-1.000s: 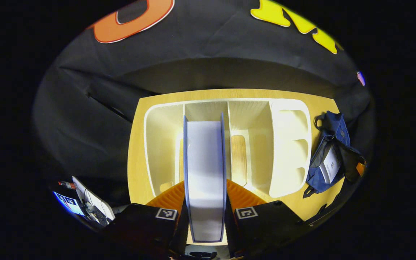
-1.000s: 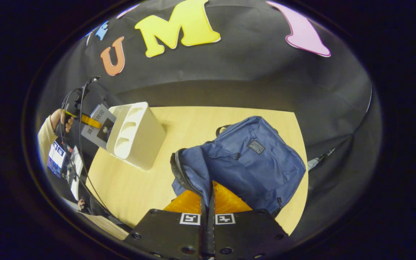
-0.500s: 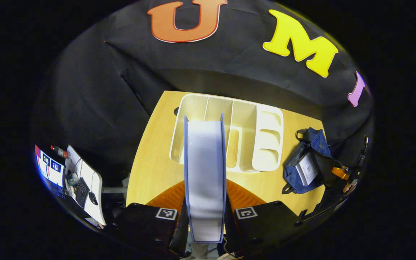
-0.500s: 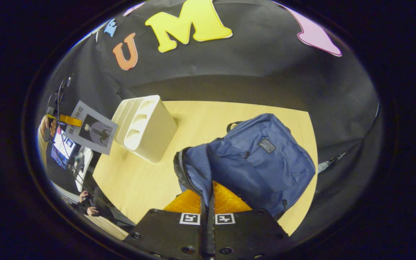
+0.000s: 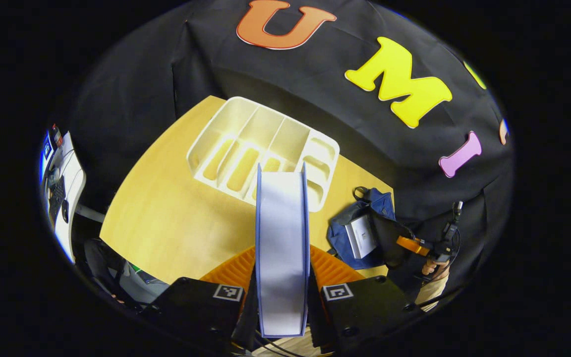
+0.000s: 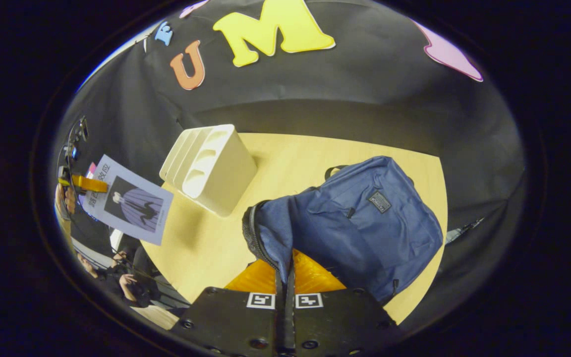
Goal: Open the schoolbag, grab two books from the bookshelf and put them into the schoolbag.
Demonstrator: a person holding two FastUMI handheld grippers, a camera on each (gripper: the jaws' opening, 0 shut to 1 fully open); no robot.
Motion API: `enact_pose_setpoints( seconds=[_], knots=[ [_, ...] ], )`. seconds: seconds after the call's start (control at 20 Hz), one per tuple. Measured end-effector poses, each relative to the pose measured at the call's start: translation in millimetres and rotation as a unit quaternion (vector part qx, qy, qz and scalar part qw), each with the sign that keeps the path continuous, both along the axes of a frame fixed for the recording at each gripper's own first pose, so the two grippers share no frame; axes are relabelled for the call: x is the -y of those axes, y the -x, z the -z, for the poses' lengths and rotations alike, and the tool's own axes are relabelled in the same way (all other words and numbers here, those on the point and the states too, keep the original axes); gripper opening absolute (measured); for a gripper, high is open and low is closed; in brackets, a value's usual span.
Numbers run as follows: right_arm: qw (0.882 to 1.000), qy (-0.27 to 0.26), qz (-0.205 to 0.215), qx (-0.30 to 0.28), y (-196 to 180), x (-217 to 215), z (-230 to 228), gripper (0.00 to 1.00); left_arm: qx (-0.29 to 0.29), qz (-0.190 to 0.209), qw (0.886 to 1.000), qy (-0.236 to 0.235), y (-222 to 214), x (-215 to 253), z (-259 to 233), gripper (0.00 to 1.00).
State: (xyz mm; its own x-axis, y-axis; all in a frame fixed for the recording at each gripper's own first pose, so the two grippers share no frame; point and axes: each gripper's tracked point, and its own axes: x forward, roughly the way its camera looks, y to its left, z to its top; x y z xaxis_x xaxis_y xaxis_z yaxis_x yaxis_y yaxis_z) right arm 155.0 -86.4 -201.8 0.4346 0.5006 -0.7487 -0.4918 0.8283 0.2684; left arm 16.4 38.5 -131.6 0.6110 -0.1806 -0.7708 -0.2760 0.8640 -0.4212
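Left gripper [image 5: 282, 277]: clamped a book [image 5: 282, 248], held above the table [image 5: 166, 223].
Right gripper [image 6: 285, 277]: pinched the schoolbag [image 6: 360, 223] opening's edge.
Bookshelf [image 5: 260, 148]: far side, left of the schoolbag.

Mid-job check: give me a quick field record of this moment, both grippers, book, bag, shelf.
left gripper: shut on book, held edge-on above the table
right gripper: shut on the schoolbag flap at the zipper edge
schoolbag: open, a book inside
bookshelf: slots look empty
book cover: seen in right gripper view
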Motion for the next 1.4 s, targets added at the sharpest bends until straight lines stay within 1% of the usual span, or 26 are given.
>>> enact_pose_setpoints(
  seconds=[0.15, 0.25, 0.3, 0.35, 0.4, 0.5, 0.55, 0.6, 0.65, 0.85, 0.9, 0.95, 1.1, 1.2, 1.4],
  knots=[
    [1.000, -0.009, 0.000, -0.006, -0.5, 1.9, -0.1, 0.02, 0.011, -0.003, 0.998, 0.062, 1.6, 43.6, 11.8, 0.43],
    [1.000, -0.012, 0.000, -0.009, -0.5, 5.4, 1.8, 0.00, 0.028, 0.001, 0.993, 0.111, -1.6, 71.0, 15.7, 0.43],
    [1.000, -0.013, 0.000, -0.008, -0.8, 5.9, 1.4, 0.00, 0.035, 0.001, 0.990, 0.138, -4.9, 84.7, 18.2, 0.43],
    [1.000, -0.014, 0.001, -0.006, -2.2, 4.5, 1.1, 0.01, 0.040, 0.005, 0.982, 0.184, -11.8, 108.9, 24.1, 0.43],
    [1.000, -0.008, -0.005, 0.001, -1.7, 6.4, 0.6, 0.00, 0.034, 0.010, 0.976, 0.213, -15.6, 130.0, 33.1, 0.43],
    [1.000, 0.005, -0.010, 0.007, -2.6, 9.4, -0.5, 0.00, 0.032, 0.033, 0.974, 0.222, -25.0, 160.7, 46.9, 0.43],
    [1.000, 0.010, -0.007, 0.003, -3.6, 10.2, -1.4, 0.01, 0.032, 0.038, 0.972, 0.230, -29.4, 170.0, 49.0, 0.43],
    [1.000, 0.012, -0.004, 0.001, -4.0, 9.3, -2.2, 0.00, 0.035, 0.044, 0.968, 0.245, -36.0, 181.6, 50.6, 0.39],
    [1.000, 0.021, -0.004, 0.004, -5.5, 10.9, -5.8, 0.00, 0.036, 0.051, 0.963, 0.264, -46.2, 197.9, 55.2, 0.43],
    [0.999, 0.035, 0.010, 0.020, -15.1, 12.7, -18.3, 0.00, 0.049, 0.050, 0.951, 0.300, -77.6, 223.1, 71.7, 0.43],
    [0.999, 0.039, 0.009, 0.020, -16.0, 11.4, -18.9, 0.00, 0.049, 0.055, 0.946, 0.316, -83.4, 232.8, 77.0, 0.48],
    [0.999, 0.042, 0.007, 0.021, -16.8, 10.3, -19.4, 0.00, 0.044, 0.053, 0.944, 0.322, -87.6, 239.4, 85.2, 0.43],
    [0.999, 0.037, -0.005, 0.010, -16.0, 2.9, -14.5, 0.00, 0.034, 0.055, 0.947, 0.315, -108.2, 265.4, 109.4, 0.43],
    [1.000, 0.029, -0.010, 0.005, -15.7, -0.9, -13.2, 0.00, 0.043, 0.053, 0.949, 0.308, -117.6, 274.8, 117.5, 0.43],
    [1.000, 0.011, -0.016, 0.005, -18.4, -7.1, -14.1, 0.00, 0.072, 0.035, 0.947, 0.311, -132.8, 291.6, 124.5, 0.43]
  ],
)
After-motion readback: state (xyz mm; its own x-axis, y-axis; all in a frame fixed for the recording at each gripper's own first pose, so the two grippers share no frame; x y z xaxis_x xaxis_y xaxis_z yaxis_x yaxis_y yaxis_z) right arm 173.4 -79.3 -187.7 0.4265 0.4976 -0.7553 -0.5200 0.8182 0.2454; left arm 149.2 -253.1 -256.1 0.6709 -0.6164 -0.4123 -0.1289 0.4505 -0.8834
